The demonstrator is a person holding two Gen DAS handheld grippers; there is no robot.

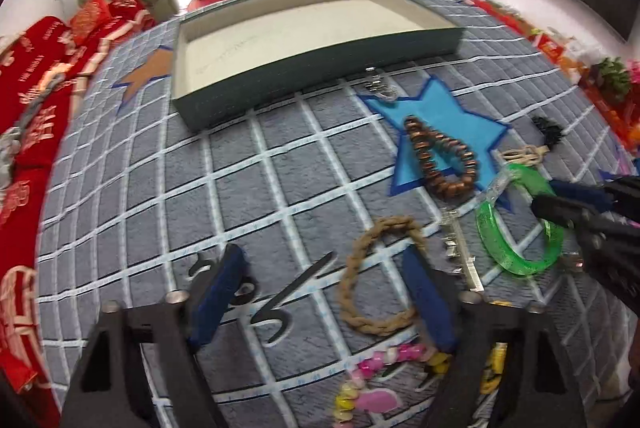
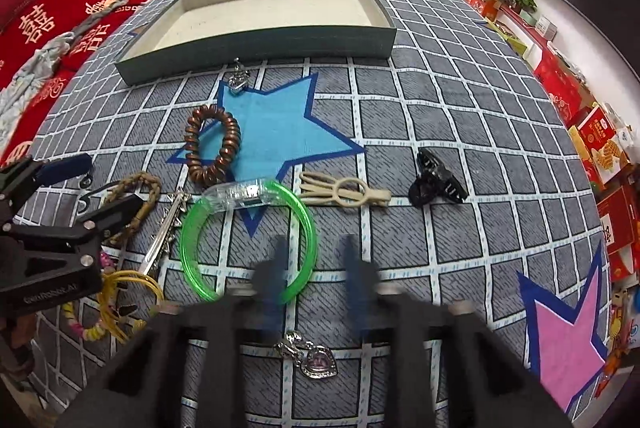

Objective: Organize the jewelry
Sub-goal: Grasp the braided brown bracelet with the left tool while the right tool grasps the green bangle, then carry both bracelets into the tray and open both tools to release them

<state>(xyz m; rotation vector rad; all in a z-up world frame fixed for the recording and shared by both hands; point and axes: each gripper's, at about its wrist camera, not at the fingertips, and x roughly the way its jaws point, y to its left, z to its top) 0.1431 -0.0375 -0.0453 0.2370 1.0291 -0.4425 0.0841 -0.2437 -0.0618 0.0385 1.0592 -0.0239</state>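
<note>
Both my grippers are down over the checkered grey mat right now. My left gripper has its blue pads spread wide apart, nothing between them; the right pad sits on top of the braided rope bracelet, which lies flat on the mat. My right gripper is parted too, fingers straddling the near rim of the green bangle, one finger inside the ring and one outside. It's blurry, so I can't tell if the pads touch it.

The jewelry is all out on the mat: the copper bead bracelet overlaps the blue star, the cream hair clip sits just right of the bangle, and the black claw clip is further right. A silver heart pendant lies near my right gripper's base. The green tray is at the far side, well apart from the bangle.
</note>
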